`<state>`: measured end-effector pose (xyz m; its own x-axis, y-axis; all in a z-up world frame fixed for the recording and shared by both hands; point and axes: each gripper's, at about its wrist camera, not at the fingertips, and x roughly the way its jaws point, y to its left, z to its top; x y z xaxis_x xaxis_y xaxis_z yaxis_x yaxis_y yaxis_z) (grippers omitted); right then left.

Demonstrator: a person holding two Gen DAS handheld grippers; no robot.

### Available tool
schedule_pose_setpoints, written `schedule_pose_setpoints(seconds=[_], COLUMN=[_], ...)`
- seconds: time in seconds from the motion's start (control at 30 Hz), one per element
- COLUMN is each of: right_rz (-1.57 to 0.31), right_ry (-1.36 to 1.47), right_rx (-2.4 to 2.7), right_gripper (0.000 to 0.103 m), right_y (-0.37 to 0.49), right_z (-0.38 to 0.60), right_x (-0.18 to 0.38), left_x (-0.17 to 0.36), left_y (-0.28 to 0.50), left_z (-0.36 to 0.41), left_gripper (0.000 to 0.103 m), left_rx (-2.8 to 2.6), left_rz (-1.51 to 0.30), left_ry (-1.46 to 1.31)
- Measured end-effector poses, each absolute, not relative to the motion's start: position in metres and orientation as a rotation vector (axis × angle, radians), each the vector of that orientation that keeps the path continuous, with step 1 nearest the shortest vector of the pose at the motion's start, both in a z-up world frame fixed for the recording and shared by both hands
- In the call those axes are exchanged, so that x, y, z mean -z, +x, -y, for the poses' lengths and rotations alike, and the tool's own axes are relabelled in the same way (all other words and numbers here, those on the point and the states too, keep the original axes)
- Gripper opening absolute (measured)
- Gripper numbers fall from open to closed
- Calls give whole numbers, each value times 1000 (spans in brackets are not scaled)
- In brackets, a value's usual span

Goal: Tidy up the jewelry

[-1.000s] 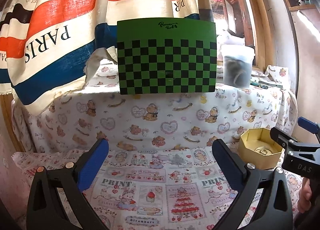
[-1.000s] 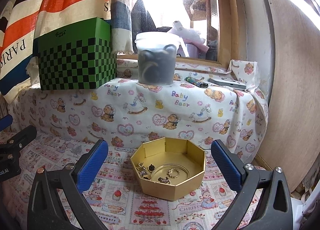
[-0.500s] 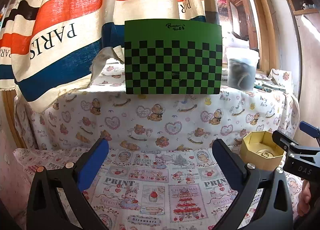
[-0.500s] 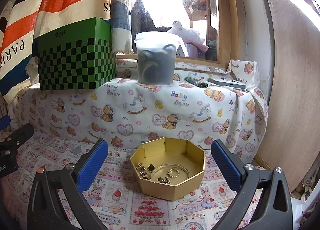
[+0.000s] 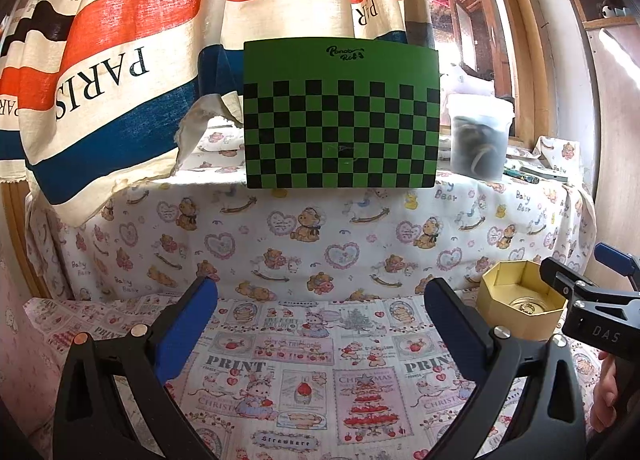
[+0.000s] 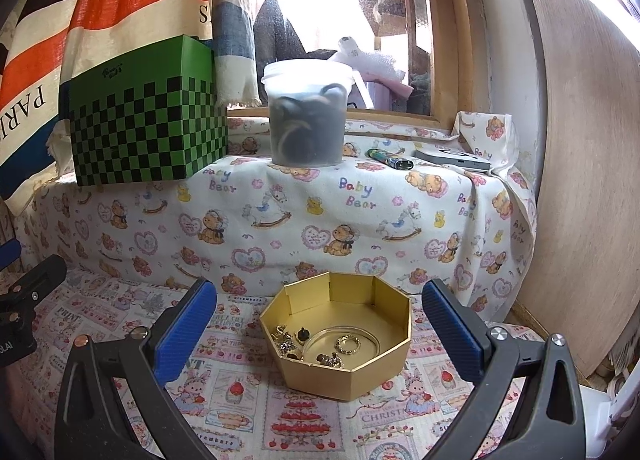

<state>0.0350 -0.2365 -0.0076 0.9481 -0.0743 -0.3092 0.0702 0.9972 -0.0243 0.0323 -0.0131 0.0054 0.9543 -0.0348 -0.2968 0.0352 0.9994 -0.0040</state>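
A gold octagonal box (image 6: 380, 370) sits on the printed cloth, straight ahead of my right gripper (image 6: 319, 320), which is open and empty just short of it. Inside lie a round clear dish with a gold ring (image 6: 348, 343) and several small jewelry pieces (image 6: 289, 340) beside it. My left gripper (image 5: 321, 320) is open and empty over bare cloth. In the left wrist view the box (image 5: 516, 318) sits at the right, partly behind the right gripper's body (image 5: 596, 316).
A raised shelf draped in teddy-bear cloth (image 6: 320, 219) stands behind the box. On it are a green checkered box (image 6: 148, 127), a lidded plastic tub (image 6: 307, 115), a lighter (image 6: 390, 157) and a flat grey device (image 6: 452, 157). A wooden panel (image 6: 580, 179) closes the right.
The left gripper has drawn back and to the left, so the gold box appears smaller. The right gripper has barely moved. Both stay open.
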Motion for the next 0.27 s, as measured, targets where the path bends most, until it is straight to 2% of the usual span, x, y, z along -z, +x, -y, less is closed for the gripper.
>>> schedule_pose_setpoints(seconds=[0.27], right_rz=[-344], right_ry=[-24], right_rx=[75], right_gripper=[103], right_y=[40], right_z=[234], right_x=[10], left_x=[-5], left_y=[32], left_z=[14], left_gripper=[103], left_rx=[35], left_rz=[-299], left_ry=[1])
